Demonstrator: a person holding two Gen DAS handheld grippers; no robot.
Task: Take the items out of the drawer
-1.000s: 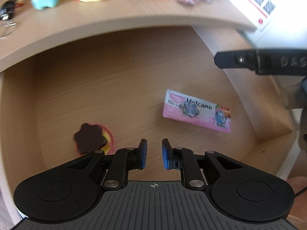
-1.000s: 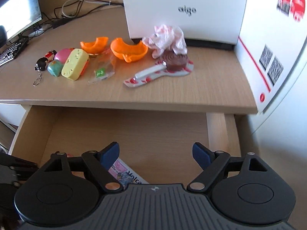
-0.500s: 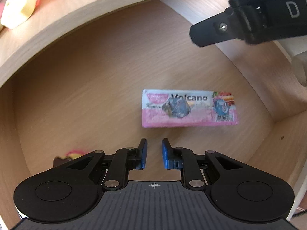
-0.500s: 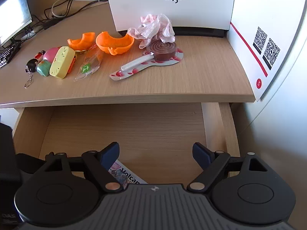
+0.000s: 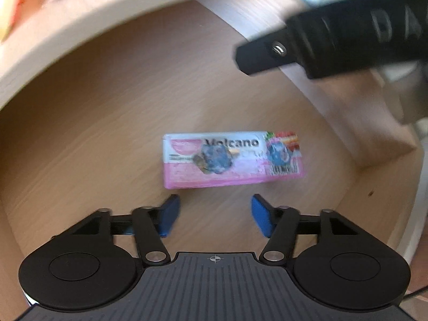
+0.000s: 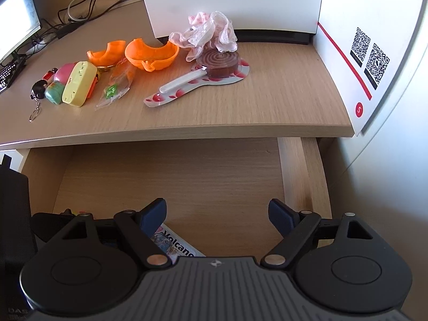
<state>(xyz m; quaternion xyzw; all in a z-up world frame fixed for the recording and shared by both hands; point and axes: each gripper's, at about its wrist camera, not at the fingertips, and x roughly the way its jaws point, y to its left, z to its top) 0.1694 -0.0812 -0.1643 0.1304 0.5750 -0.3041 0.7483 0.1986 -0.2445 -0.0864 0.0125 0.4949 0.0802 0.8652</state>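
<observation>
A pink "Volcano" packet (image 5: 232,159) lies flat on the floor of the open wooden drawer (image 5: 107,112). My left gripper (image 5: 214,215) hovers just short of it, open, with nothing between its blue pads. In the right wrist view only a corner of the same packet (image 6: 175,246) shows behind the gripper body. My right gripper (image 6: 217,215) stands open and empty above the drawer's front part. Its black body (image 5: 334,34) crosses the upper right of the left wrist view.
The desktop (image 6: 267,101) above the drawer carries orange shell halves (image 6: 151,53), a yellow toy (image 6: 79,84), a keychain figure (image 6: 40,91), a clear wrapper (image 6: 117,85), a brown spiral lollipop (image 6: 218,62) and a white box (image 6: 232,2). A white panel with QR codes (image 6: 366,53) stands on the right.
My left gripper has opened from nearly shut and moved closer to the pink packet. The brown flower-shaped item has left the left view. The right gripper drifted slightly.
</observation>
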